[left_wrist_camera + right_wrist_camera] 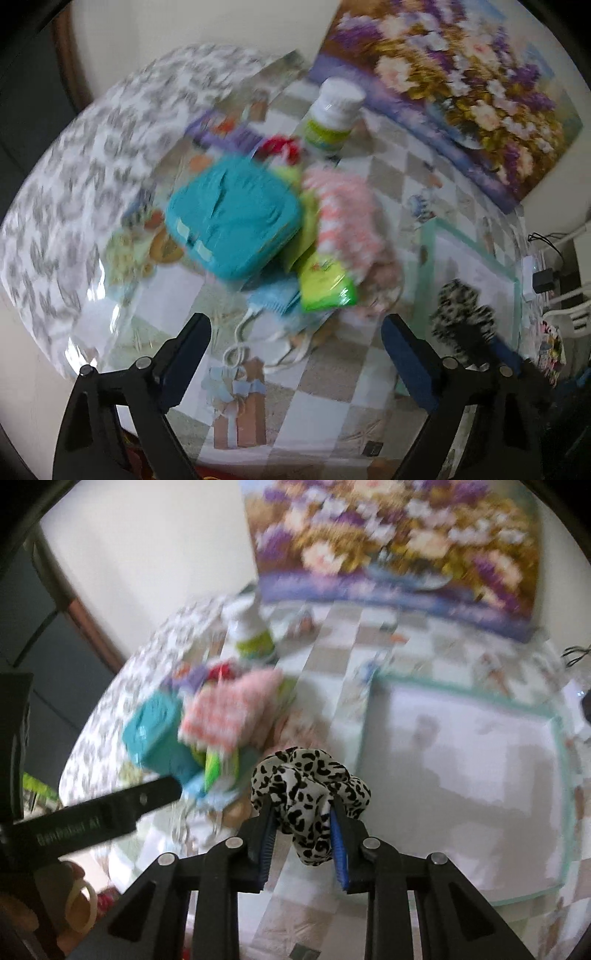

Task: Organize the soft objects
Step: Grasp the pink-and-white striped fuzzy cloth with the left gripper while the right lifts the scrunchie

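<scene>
Left wrist view: left gripper [295, 332] jaws spread wide, nothing between them, above checkered table [332, 391]. Teal pouch [232, 218] is landmark: pink-white knit cloth [347, 210] just right of it, green packet [325, 284] at its lower right, white bottle [332, 114] behind it.

Right wrist view: right gripper [303, 830] clamped on leopard-print scrunchie [306, 790], lifted off table, right of pouch [155, 727]. White mat [480, 753] farther right.
</scene>
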{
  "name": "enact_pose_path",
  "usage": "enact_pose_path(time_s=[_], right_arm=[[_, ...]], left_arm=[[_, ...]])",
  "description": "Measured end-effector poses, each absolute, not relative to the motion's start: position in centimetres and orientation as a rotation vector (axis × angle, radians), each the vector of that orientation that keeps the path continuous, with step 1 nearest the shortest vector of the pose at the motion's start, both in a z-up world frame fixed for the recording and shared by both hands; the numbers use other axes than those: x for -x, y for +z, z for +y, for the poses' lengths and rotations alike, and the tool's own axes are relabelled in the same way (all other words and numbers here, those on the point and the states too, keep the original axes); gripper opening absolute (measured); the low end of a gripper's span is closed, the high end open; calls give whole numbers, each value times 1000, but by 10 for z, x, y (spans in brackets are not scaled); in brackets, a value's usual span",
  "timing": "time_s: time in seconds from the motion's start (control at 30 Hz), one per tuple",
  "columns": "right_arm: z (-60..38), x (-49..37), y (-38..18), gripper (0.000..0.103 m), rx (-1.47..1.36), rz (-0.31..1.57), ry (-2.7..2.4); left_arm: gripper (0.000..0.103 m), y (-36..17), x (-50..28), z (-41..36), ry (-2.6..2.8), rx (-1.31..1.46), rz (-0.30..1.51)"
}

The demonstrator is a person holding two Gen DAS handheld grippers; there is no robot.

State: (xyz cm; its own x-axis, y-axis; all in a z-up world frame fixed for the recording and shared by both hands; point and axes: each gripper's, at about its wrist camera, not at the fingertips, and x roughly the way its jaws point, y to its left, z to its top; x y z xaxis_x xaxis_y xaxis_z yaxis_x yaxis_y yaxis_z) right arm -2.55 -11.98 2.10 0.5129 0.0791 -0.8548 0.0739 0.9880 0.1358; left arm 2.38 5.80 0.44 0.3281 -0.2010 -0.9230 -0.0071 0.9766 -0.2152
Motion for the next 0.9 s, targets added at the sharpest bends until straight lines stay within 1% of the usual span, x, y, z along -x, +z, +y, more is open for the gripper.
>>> enact_pose_path(time_s=[0.13, 0.3, 0.43, 0.6, 0.67, 0.73, 0.77, 0.8, 0.83, 0.9], right_arm=[[-131, 12, 53, 29, -89, 976, -92], [-154, 2, 78, 29, -106, 912, -143], [-175, -6, 73, 29, -148, 906, -164], [-196, -12, 53, 29, -212, 961, -190], [-199, -10, 47, 29, -214, 975, -206], [-203, -9, 42, 29, -213, 988, -218], [-205, -9, 40, 29, -216, 991, -221], [-206, -9, 39, 29, -221, 993, -222], [-207, -9, 39, 29, -224, 993, -221], [-207, -8, 39, 28, -220, 991, -222]], left_arm=[[91, 31, -48, 37, -158, 116, 1193], [91, 26, -83, 8, -162, 40, 1228], [91, 9, -104, -18, -133, -49, 1256], [90, -18, -126, -39, -70, -142, 1291], [84, -28, -130, -44, -46, -177, 1291], [71, -36, -134, -47, -14, -217, 1286], [68, -41, -135, -49, 2, -234, 1285], [61, -44, -137, -50, 6, -242, 1286], [46, -47, -138, -50, 7, -246, 1286], [28, -51, -139, -50, 5, -241, 1282]])
